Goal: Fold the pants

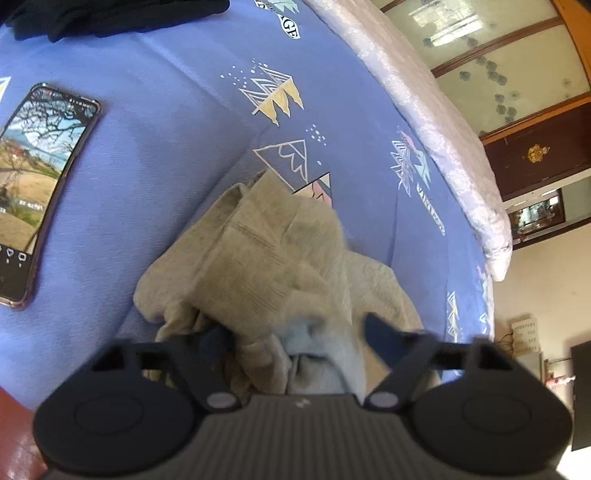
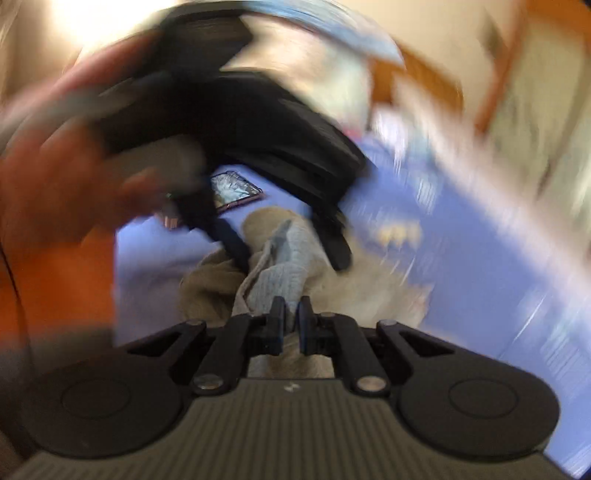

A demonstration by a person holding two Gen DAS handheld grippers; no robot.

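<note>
1. Nearest the lens in the right wrist view, the right gripper point(image 2: 290, 319) has its fingers drawn almost together on a fold of the crumpled grey-beige knit pants point(image 2: 280, 258) — a firm pinch, by the look of it.
2. Left gripper point(image 1: 299, 338): fingers spread wide, one on either side of a raised bunch of the same pants point(image 1: 258, 254). Cloth lies between them, but they are not clamped on it.
3. Location of garment: heaped in a loose pile on the blue bed sheet printed with mountain motifs point(image 1: 166, 155), near the edge of the bed. No leg or waistband can be told apart with certainty.
4. Other items: a smartphone with a lit screen point(image 1: 40, 192) lies flat on the sheet, apart from the pile; a dark garment point(image 1: 110, 14) sits at the far edge.
5. Right view is heavily blurred — detail beyond the fingers is unreliable.
6. Judgement: the step in hand is taking hold and spreading the pile. To do it well, the left fingers should close on a single edge rather than a bunch, then both grippers should draw apart evenly so the cloth lies flat, clear of the phone.
</note>
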